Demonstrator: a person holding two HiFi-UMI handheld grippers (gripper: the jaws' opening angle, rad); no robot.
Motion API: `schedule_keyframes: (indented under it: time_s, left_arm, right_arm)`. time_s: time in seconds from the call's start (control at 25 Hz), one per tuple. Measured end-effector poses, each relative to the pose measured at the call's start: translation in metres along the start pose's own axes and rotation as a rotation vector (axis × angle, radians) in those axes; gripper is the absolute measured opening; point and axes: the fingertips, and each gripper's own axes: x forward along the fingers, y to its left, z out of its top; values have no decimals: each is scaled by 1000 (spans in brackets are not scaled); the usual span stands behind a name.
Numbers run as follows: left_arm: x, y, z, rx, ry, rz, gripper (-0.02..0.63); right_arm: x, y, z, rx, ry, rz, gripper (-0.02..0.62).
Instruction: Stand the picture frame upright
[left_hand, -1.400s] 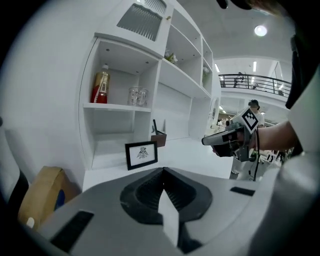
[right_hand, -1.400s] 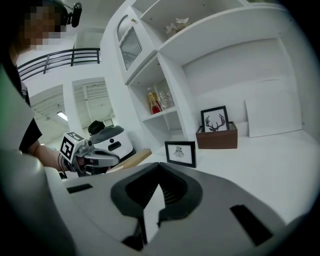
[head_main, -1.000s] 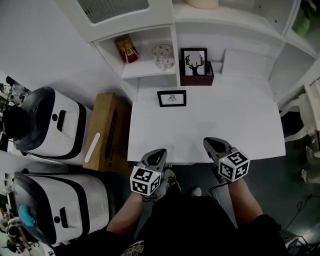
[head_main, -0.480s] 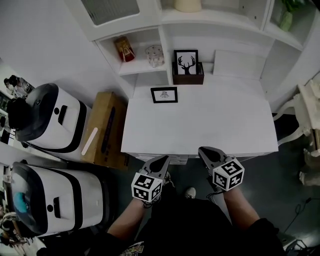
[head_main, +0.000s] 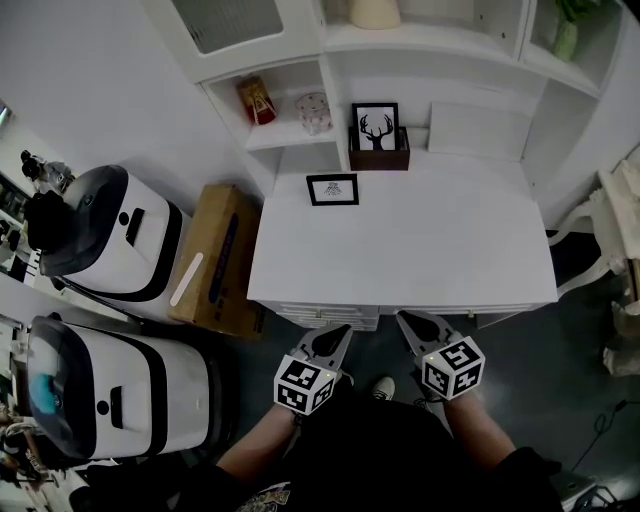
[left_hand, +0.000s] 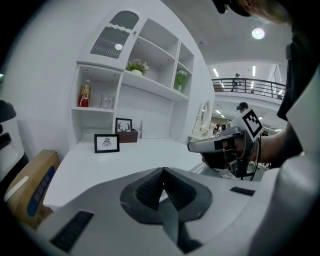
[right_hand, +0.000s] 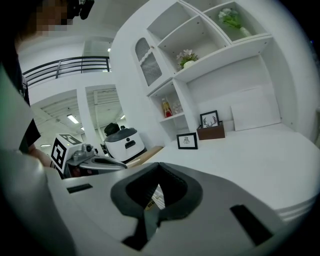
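Observation:
A small black picture frame (head_main: 332, 189) stands upright on the white desk (head_main: 440, 250) at the back left; it also shows in the left gripper view (left_hand: 106, 143) and the right gripper view (right_hand: 187, 141). A second frame with a deer print (head_main: 375, 126) leans in a brown box (head_main: 380, 159) behind it. My left gripper (head_main: 342, 329) and right gripper (head_main: 404, 319) hang side by side just off the desk's front edge, far from both frames. Both are shut with nothing between the jaws (left_hand: 162, 172) (right_hand: 159, 168).
Two white and black machines (head_main: 110, 235) (head_main: 115, 400) and a cardboard box (head_main: 215, 260) stand on the floor left of the desk. Shelves above hold a red bottle (head_main: 252, 98) and a glass jar (head_main: 314, 110). A white panel (head_main: 478, 130) leans at the back.
Both grippers have drawn back from over the desk's front edge toward the person, staying shut and empty. The frames on the desk have not moved.

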Motion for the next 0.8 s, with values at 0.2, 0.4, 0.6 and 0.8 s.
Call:
schedule_keyframes:
  time_s: [0.2, 0.4, 0.6, 0.8]
  left_arm:
    - [-2, -5, -1, 7, -12, -15, 6]
    - [-6, 0, -2, -13, -31, 8, 6]
    - [-14, 5, -4, -25, -44, 32, 6]
    - [-23, 12, -6, -27, -46, 59, 6]
  right_arm:
    - [0, 8, -4, -23, 4, -7, 3]
    - [-1, 9, -8, -22, 13, -12, 3]
    - [5, 17, -9, -23, 15, 3, 3]
    - [8, 27, -15, -36, 26, 25, 3]
